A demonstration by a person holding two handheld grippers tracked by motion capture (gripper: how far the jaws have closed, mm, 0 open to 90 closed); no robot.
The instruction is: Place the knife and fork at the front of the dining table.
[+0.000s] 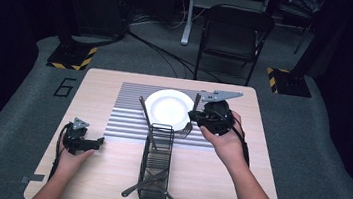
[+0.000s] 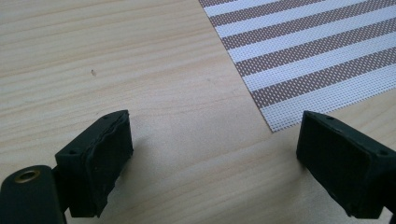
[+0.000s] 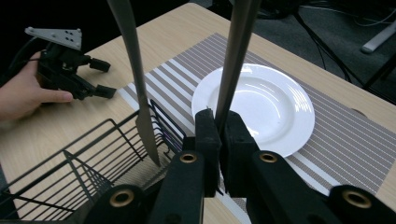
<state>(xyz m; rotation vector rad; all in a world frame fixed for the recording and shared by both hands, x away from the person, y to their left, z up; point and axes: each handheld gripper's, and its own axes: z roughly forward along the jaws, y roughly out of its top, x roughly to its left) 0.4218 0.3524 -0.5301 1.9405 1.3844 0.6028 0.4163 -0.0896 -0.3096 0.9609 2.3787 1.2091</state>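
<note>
Dark floor and a folding chair (image 1: 235, 33) lie beyond a pale wooden table (image 1: 101, 83) with a striped mat (image 1: 128, 109) at its middle. On the mat sits a white plate (image 1: 168, 107); just in front of it stands a black wire basket (image 1: 156, 162) with cutlery lying in its near end and a knife (image 1: 145, 112) leaning up out of its far end. The right gripper (image 1: 197, 116) hangs over the plate's right edge, its jaws pinched tight on the handle of a fork (image 3: 236, 51), whose tines (image 1: 186, 129) point down toward the mat beside the basket. In the right gripper view the fork's handle rises straight out from between the closed pads, with the knife just to its left. The left gripper (image 1: 96, 142) rests low at the table's left side, jaws wide apart and holding nothing, near the mat's corner.
</note>
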